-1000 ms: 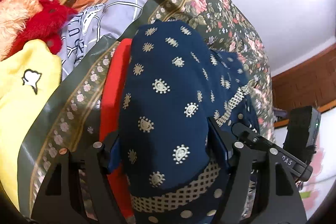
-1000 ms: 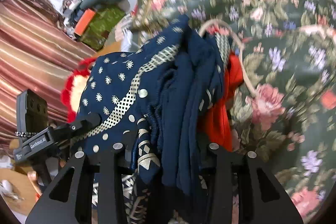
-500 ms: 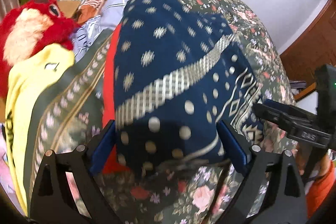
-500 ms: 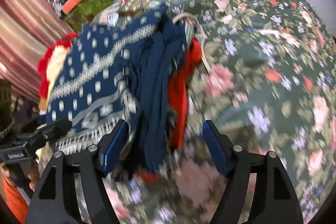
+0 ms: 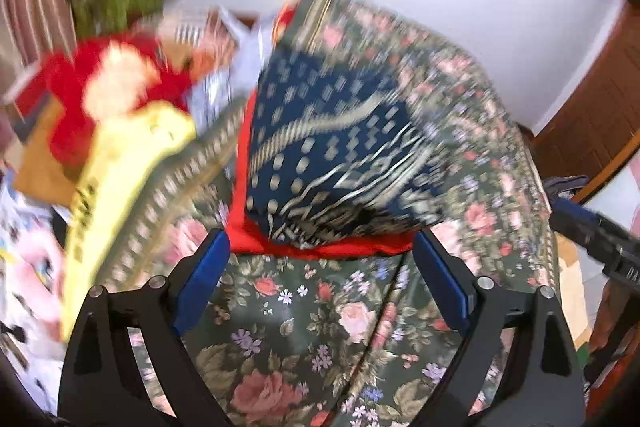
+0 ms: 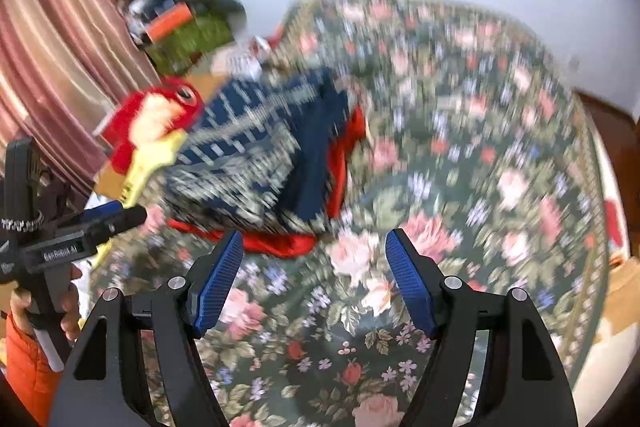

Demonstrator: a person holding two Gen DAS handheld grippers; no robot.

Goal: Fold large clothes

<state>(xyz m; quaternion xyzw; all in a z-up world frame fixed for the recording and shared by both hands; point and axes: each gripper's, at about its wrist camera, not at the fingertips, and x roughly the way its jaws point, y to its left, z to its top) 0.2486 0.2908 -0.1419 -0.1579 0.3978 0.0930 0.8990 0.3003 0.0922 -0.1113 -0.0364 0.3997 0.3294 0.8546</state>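
Note:
A folded navy garment with cream dots and bands (image 5: pixel 332 147) lies on the flowered bedspread (image 5: pixel 320 327), with red cloth (image 5: pixel 320 249) showing under its near edge. It also shows in the right wrist view (image 6: pixel 264 155), left of centre. My left gripper (image 5: pixel 322 279) is open and empty, just short of the bundle's near edge. My right gripper (image 6: pixel 316 279) is open and empty over the bedspread (image 6: pixel 460 147), to the right of the bundle. The left gripper also shows at the left of the right wrist view (image 6: pixel 92 227).
A red plush toy (image 5: pixel 96 95) and a yellow cloth (image 5: pixel 120 163) lie left of the bundle. Striped curtains (image 6: pixel 52 47) hang at the far left. A pile of items (image 6: pixel 180 27) sits by the white wall. A wooden door (image 5: pixel 592 99) is at right.
Both grippers let go of the navy garment and drew back from it. The bundle now lies on the bed. The views are blurred by motion.

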